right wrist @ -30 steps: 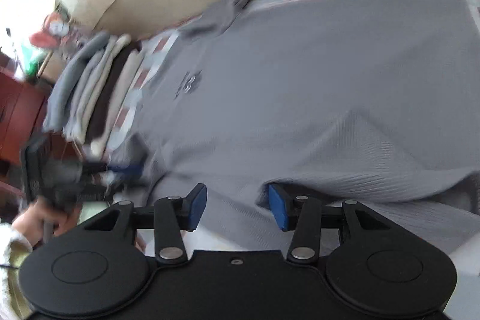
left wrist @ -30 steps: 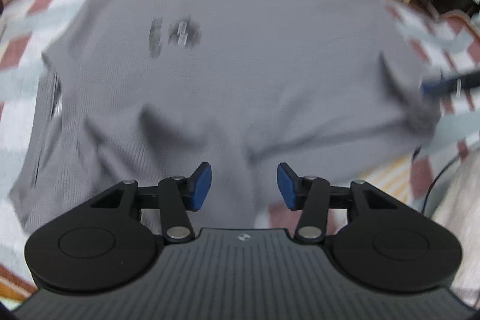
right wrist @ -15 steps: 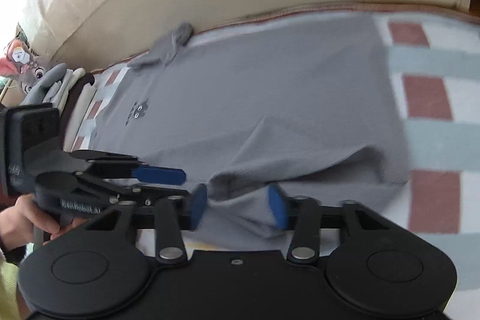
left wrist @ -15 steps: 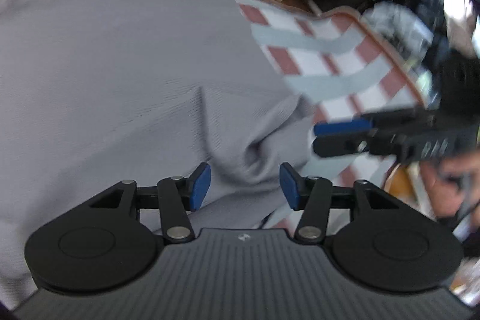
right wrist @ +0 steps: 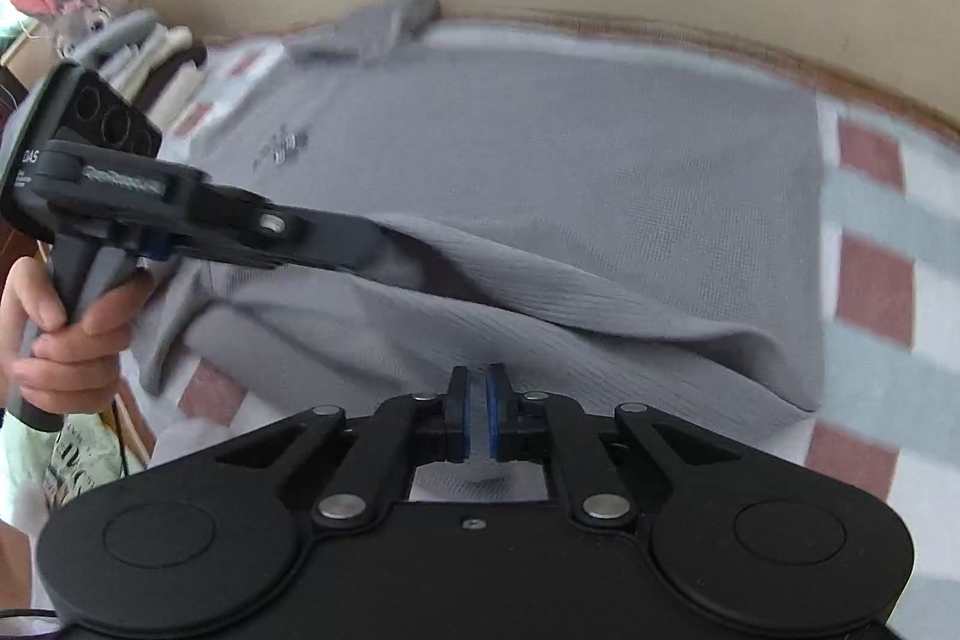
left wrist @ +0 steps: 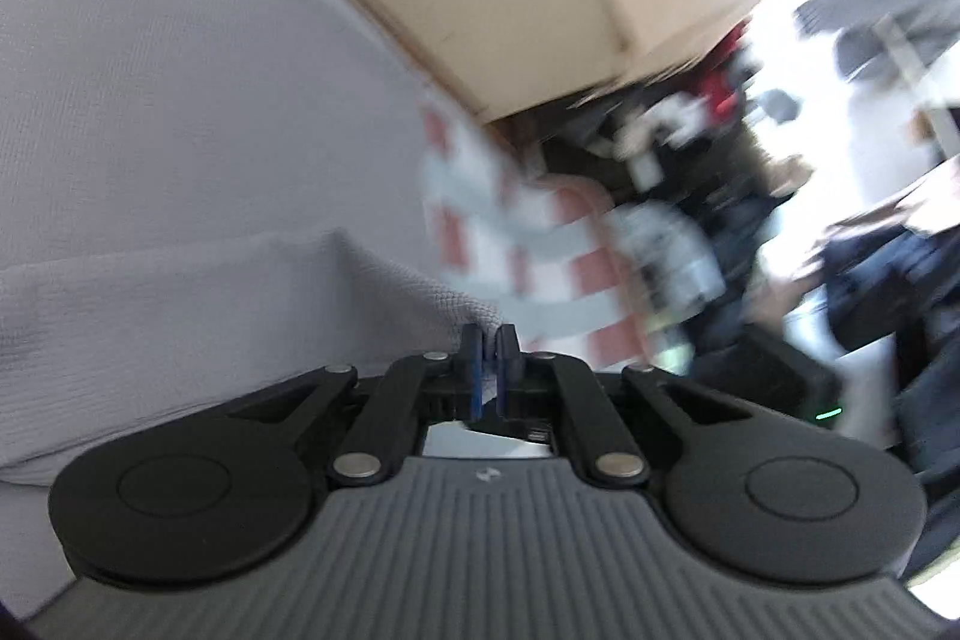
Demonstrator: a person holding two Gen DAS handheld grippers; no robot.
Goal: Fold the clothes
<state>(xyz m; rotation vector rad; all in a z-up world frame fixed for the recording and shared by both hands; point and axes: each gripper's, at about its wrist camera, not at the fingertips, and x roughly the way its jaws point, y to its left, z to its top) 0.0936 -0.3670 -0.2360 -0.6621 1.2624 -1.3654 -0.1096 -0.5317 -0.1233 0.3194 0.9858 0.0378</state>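
Left gripper (left wrist: 489, 340) & right gripper (right wrist: 475, 388) both clenching near hem of gray shirt (right wrist: 540, 172), lying on checked blanket (right wrist: 870, 274).

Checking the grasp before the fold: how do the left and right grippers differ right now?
The left gripper pinches a corner of the grey shirt beside the checked blanket; the right gripper pinches mid-hem. The left view is blurred, the right sharper. Both are shut on fabric.

Black grippers with blue pads

Left gripper (left wrist: 489, 361) has a ribbed grey body; right gripper (right wrist: 477, 415) is black, with silver screws; bare-skinned hand (right wrist: 66, 334).
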